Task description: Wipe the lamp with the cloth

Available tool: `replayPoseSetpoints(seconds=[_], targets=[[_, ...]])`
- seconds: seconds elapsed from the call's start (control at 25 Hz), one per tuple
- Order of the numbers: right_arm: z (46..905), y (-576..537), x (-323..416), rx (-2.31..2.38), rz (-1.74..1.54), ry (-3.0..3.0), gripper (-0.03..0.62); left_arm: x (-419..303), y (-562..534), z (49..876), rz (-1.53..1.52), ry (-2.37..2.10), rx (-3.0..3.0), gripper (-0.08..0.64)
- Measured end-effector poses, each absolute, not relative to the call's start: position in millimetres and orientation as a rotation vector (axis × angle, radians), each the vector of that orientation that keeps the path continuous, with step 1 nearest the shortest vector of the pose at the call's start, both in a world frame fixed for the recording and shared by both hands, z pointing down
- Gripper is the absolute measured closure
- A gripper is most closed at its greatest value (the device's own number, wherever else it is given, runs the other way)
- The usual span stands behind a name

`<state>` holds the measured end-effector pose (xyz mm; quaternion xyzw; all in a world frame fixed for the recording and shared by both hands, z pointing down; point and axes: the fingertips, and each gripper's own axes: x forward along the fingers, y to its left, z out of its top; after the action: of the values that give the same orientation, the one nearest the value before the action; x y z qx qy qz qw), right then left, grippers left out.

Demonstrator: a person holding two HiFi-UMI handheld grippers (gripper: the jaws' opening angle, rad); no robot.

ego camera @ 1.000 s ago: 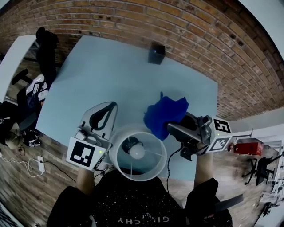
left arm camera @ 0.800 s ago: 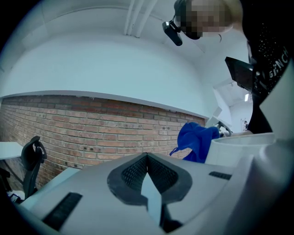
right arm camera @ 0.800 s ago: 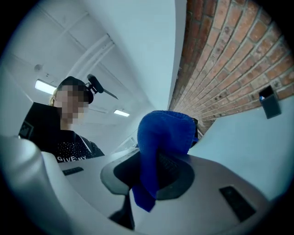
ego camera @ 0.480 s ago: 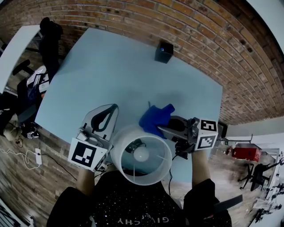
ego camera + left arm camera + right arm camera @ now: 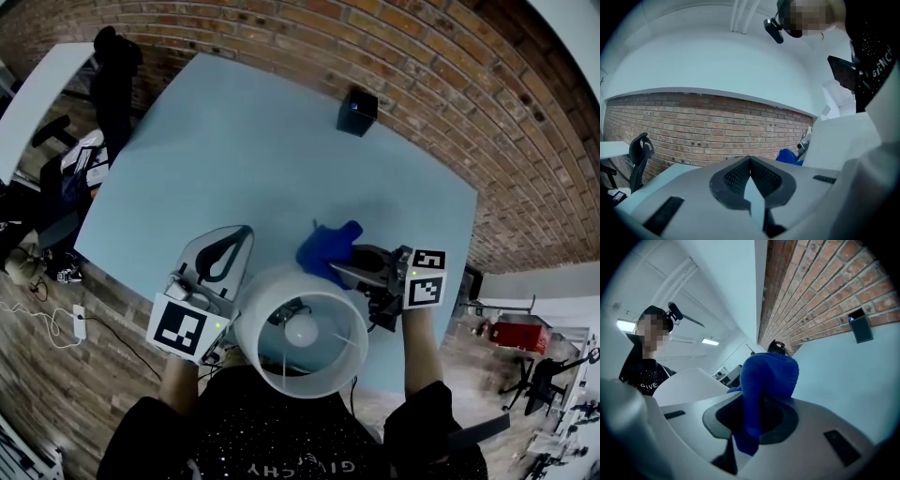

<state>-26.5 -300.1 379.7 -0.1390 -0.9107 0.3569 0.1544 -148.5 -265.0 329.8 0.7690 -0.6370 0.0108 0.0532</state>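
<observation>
The lamp [image 5: 300, 333] stands at the table's near edge, and I look down into its white shade [image 5: 689, 383] onto the bulb. My right gripper [image 5: 349, 262] is shut on a bunched blue cloth [image 5: 326, 251], which sits against the shade's far right side. In the right gripper view the cloth [image 5: 768, 376] stands up from the gripper [image 5: 759, 414]. My left gripper [image 5: 242, 231] lies just left of the shade, shut and holding nothing. The left gripper view shows the gripper [image 5: 751, 161], the shade [image 5: 843, 140] to the right and a bit of cloth [image 5: 790, 155].
A small black box [image 5: 357, 111] stands at the far side of the light blue table [image 5: 234, 150], also in the right gripper view as the box [image 5: 860, 327]. A brick wall runs behind the table. An office chair [image 5: 108, 66] and a floor cable are off the table's left.
My right gripper has carried the cloth left and nearer, up against the shade, and the cloth is more bunched. The left gripper stays beside the lamp.
</observation>
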Motion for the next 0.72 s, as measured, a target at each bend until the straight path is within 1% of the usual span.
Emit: replayPoseSetpoints(seconds=[0.32, 0.4, 0.52, 0.72], targets=[[401.1, -313.6, -27.6, -0.338, 1.064, -2.571, 0.518, -152.5, -265.9, 336.5, 0.062, -1.947, 2.317, 0.551], [397.7, -316.5, -30.5, -0.329, 1.018, -2.572, 0.518, -154.2, -266.9, 335.6, 0.066, -1.952, 2.316, 0.551], [367.7, -312.0, -36.9, -0.406, 0.886, -2.606, 0.518, -154.2, -266.9, 325.5, 0.051, -1.966, 2.332, 0.551], [283.3, -291.9, -52.7, -0.665, 0.734, -2.68, 0.518, -153.4, -265.1, 296.4, 0.03, -1.993, 2.366, 0.551]])
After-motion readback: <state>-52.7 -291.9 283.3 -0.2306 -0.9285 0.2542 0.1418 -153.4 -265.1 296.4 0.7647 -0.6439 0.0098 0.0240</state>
